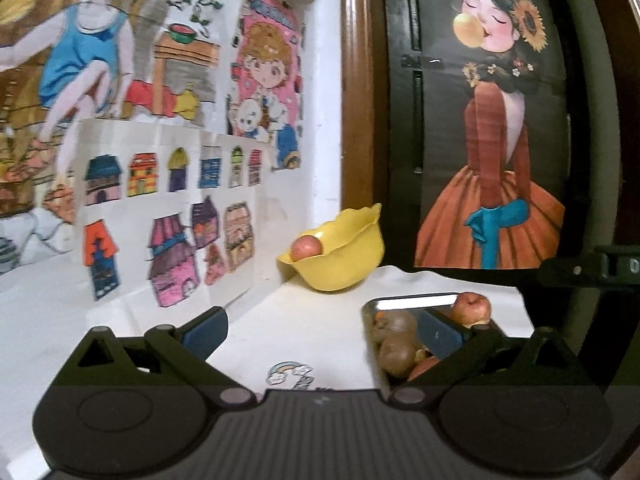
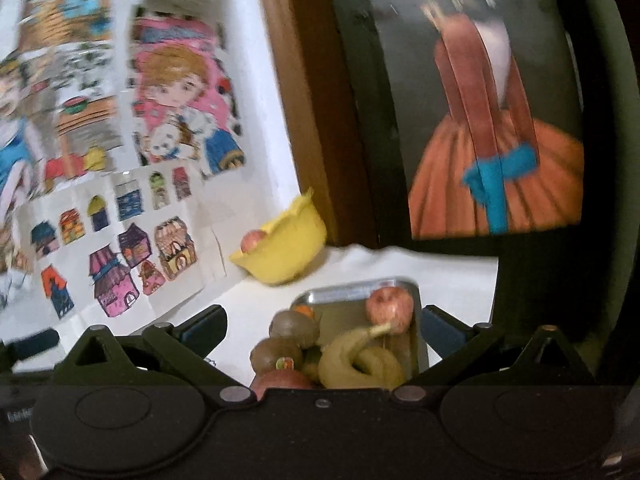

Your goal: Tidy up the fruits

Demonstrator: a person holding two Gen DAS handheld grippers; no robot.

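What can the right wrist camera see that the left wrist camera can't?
Only the right wrist view shows the bananas in the metal tray. Only the left wrist view shows the rainbow sticker on the white cloth. Both show the yellow bowl holding one apple, the tray's apple and brown fruits.

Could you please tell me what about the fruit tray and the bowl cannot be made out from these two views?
- Metal tray: near end hidden by the right gripper body, right wrist view; fruit count unclear.
- Same tray, left wrist view: partly covered by the left gripper's finger.
- Yellow bowl: wall hides the inside; only one apple shows.
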